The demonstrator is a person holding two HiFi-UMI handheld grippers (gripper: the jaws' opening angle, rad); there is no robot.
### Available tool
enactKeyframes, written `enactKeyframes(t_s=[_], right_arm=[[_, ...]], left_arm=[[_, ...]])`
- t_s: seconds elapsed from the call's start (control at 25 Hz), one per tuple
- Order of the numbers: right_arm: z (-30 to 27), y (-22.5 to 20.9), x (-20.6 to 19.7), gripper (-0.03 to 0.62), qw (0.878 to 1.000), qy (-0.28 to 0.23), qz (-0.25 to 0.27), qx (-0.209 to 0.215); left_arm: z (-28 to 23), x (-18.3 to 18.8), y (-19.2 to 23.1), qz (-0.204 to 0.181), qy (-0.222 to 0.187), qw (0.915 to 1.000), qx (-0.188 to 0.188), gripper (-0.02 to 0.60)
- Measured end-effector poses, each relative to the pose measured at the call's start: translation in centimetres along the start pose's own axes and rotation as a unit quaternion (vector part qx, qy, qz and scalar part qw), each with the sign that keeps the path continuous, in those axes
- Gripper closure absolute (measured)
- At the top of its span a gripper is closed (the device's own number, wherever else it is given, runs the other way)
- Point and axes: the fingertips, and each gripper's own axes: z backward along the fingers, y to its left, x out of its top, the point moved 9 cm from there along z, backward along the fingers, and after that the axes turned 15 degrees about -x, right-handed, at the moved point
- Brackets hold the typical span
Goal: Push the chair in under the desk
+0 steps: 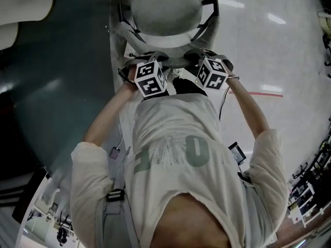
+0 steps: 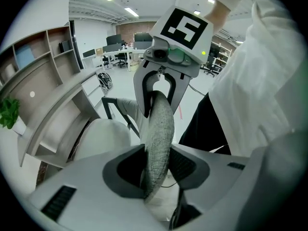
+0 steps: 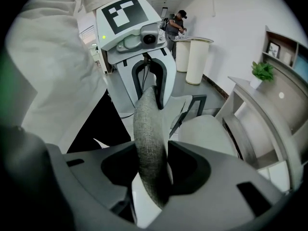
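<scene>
With the left gripper (image 2: 156, 165) and right gripper (image 3: 154, 170) each clamped on its fabric backrest (image 2: 159, 129), the chair (image 1: 165, 6), just right of the curved desk (image 2: 57, 97), could swivel or slip free if the push is uneven.

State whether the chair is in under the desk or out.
Out: its seat shows whole beside the desk, not beneath it.

Glossy pale floor (image 1: 289, 45): the chair (image 1: 165, 9) is stood on it beside the curved bench (image 1: 57, 76); a red strip (image 1: 264, 93) is laid on it.
</scene>
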Motion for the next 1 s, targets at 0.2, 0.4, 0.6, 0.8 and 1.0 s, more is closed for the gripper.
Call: enactKeyframes(t_s=[0.2,0.4,0.6,0.8,1.0], right_arm=[[0.2,-2.4,0.1,0.430,1.000,0.000,-0.013,-0.014],[0.5,-2.1,-0.1,0.418,0.999,-0.005,-0.036,-0.029],[0.5,0.4,-1.3,0.408,0.997,-0.009,-0.063,-0.050],[0.0,-0.2,0.2,0.401,0.995,-0.020,-0.075,-0.068],[-2.1,-2.7,1.6,0.402,0.994,-0.028,-0.072,-0.076]], left_arm=[[0.8,0.9,1.9,-0.004,-0.001,0.9999,0.013,0.436],[0.6,1.5,1.5,-0.024,0.030,0.9992,0.014,0.436],[-0.7,1.9,-0.1,-0.051,0.086,0.9950,0.008,0.426],[0.6,1.0,0.7,-0.039,0.102,0.9936,0.027,0.428],[1.7,-0.3,3.8,0.006,0.109,0.9918,0.066,0.439]])
